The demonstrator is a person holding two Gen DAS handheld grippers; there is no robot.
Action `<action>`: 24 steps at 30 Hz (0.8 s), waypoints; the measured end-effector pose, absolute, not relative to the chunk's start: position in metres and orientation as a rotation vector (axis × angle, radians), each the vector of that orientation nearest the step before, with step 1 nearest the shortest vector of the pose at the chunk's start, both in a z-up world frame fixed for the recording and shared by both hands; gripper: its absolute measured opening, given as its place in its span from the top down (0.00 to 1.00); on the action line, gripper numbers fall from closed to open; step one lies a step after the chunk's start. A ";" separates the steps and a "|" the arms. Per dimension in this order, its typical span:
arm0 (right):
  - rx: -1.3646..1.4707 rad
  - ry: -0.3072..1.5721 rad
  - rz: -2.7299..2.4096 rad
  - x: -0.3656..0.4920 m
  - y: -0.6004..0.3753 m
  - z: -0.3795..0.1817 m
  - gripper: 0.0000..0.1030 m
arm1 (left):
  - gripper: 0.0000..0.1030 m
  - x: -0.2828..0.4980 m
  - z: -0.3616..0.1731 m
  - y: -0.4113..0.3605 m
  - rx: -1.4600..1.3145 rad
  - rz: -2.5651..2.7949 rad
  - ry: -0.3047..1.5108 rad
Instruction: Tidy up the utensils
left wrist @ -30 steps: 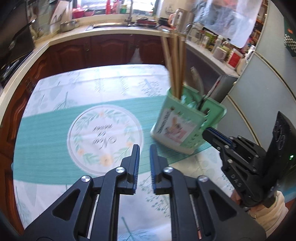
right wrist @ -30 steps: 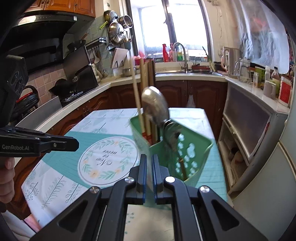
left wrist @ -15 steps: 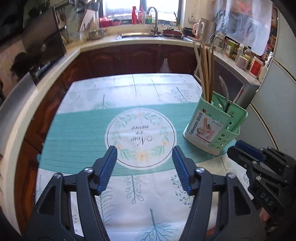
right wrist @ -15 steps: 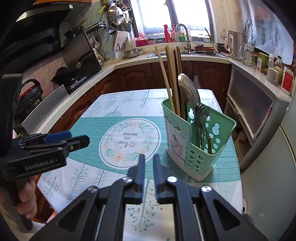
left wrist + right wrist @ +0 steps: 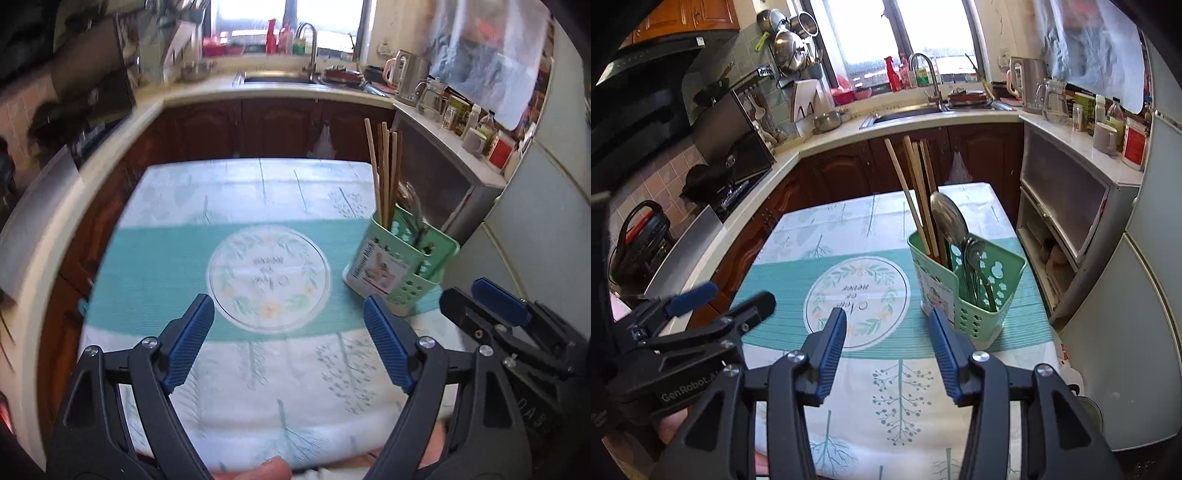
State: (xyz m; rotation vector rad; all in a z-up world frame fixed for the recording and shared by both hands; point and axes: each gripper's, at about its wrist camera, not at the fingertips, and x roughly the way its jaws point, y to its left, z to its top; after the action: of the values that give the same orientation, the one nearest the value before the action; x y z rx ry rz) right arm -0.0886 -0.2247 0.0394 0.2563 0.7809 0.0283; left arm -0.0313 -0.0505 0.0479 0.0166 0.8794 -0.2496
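Note:
A green plastic utensil holder [image 5: 400, 271] [image 5: 975, 295] stands upright at the right side of the table. Several wooden chopsticks [image 5: 384, 170] [image 5: 916, 188] stand in its back compartment. Metal spoons [image 5: 955, 230] stand in the front compartment, partly hidden in the left wrist view. My left gripper [image 5: 290, 332] is open and empty, above the near part of the table. My right gripper [image 5: 888, 338] is open and empty, just in front of the holder. Each gripper shows at the edge of the other's view.
The table carries a teal and white cloth [image 5: 236, 258] [image 5: 798, 273] with a round floral print. Counters, a sink [image 5: 908, 110], a stove [image 5: 727, 177] and a low cabinet [image 5: 1067, 206] ring the table. A fridge [image 5: 1145, 295] stands at the right.
Both grippers have opened from nearly shut and pulled back from the holder toward the near edge of the table. The holder now stands upright instead of tilted.

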 end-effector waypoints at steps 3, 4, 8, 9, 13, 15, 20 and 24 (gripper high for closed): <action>0.226 0.735 0.008 -0.094 -0.218 0.048 0.50 | 0.21 -0.039 0.049 -0.053 0.060 -0.188 0.861; 0.212 0.728 0.007 -0.095 -0.215 0.049 0.50 | 0.21 -0.041 0.050 -0.053 0.065 -0.170 0.858; 0.182 0.721 0.002 -0.096 -0.208 0.051 0.50 | 0.21 -0.045 0.049 -0.049 0.062 -0.143 0.857; 0.183 0.721 0.001 -0.097 -0.208 0.052 0.50 | 0.21 -0.046 0.049 -0.049 0.064 -0.138 0.853; 0.183 0.722 0.000 -0.097 -0.208 0.052 0.50 | 0.21 -0.047 0.050 -0.047 0.081 -0.122 0.839; 0.185 0.722 -0.003 -0.097 -0.208 0.052 0.50 | 0.21 -0.048 0.050 -0.048 0.084 -0.122 0.840; 0.189 0.726 -0.009 -0.100 -0.209 0.049 0.50 | 0.21 -0.049 0.051 -0.047 0.095 -0.115 0.837; 0.191 0.728 -0.008 -0.101 -0.209 0.049 0.50 | 0.21 -0.049 0.051 -0.047 0.095 -0.114 0.838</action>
State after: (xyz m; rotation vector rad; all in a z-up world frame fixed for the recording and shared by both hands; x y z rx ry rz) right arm -0.1013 -0.2092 0.0488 0.1910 0.7282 -0.0083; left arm -0.0493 -0.0465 0.0515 0.0954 0.8376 -0.1144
